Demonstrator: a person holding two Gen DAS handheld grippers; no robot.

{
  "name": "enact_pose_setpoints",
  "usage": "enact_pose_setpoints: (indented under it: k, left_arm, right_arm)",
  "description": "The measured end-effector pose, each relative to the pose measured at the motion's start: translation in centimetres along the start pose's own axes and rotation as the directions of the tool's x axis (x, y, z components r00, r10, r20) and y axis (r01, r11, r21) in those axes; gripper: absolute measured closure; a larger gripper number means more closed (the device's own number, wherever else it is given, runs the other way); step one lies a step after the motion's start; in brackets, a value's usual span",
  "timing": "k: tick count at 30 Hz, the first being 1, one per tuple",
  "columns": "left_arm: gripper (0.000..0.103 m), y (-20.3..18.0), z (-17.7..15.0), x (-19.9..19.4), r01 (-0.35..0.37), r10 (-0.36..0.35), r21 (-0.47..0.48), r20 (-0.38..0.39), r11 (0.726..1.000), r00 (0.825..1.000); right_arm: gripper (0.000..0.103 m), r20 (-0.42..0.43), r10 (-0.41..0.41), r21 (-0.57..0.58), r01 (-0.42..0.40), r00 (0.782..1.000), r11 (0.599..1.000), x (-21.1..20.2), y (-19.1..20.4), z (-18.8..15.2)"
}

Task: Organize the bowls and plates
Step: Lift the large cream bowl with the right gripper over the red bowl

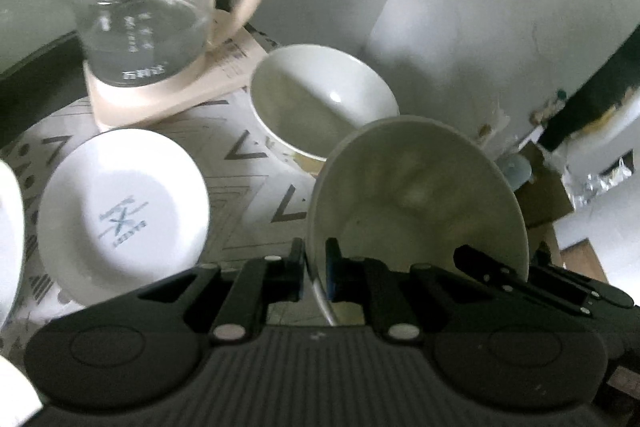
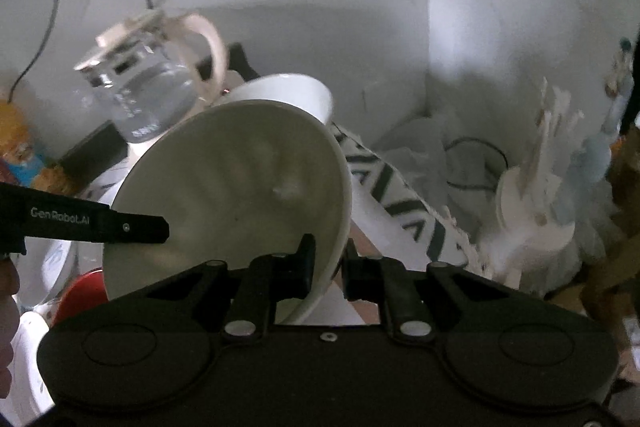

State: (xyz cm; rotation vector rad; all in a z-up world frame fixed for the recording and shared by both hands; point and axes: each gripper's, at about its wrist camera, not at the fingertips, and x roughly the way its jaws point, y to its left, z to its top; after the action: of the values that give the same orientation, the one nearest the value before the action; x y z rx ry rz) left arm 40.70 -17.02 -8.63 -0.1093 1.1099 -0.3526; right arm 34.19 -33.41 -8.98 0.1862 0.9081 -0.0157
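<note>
Both grippers hold one white bowl (image 1: pixel 416 199) in the air, tilted on its side. My left gripper (image 1: pixel 316 267) is shut on its left rim. My right gripper (image 2: pixel 330 267) is shut on the opposite rim of the same bowl (image 2: pixel 240 187); its black finger (image 1: pixel 520 279) shows past the bowl in the left wrist view. A second white bowl (image 1: pixel 320 99) stands upright on the patterned cloth just behind. A white plate (image 1: pixel 120 207) with a blue logo lies to the left of it.
A glass kettle (image 1: pixel 140 7) with a cream handle sits on its base at the back left, close to the standing bowl. Another white dish edge (image 1: pixel 8 227) shows at the far left. A white wall is behind; clutter and cables (image 2: pixel 476 163) lie right of the table.
</note>
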Motion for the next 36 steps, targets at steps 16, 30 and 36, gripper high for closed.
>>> enact_pose_setpoints:
  k: [16,30,36]
  left_arm:
    - [0.095,2.4,-3.3,-8.0,-0.078,0.097,-0.135,0.140,0.988,0.985]
    - [0.094,5.2,-5.7,-12.6,-0.144,0.185,-0.222,0.180,0.964,0.966]
    - [0.094,6.6,-7.4,-13.2,-0.155,0.205,-0.276,0.161,0.949,0.965]
  right_arm:
    - [0.089,0.018,0.137,-0.148,-0.133,0.990,0.980,-3.3,5.3,0.0]
    - [0.088,-0.006,0.234,-0.256,-0.228,0.972,0.939,-4.9,9.6,-1.0]
    - [0.088,-0.044,0.241,-0.313,-0.242,0.970,0.918,-4.8,11.2,-1.9]
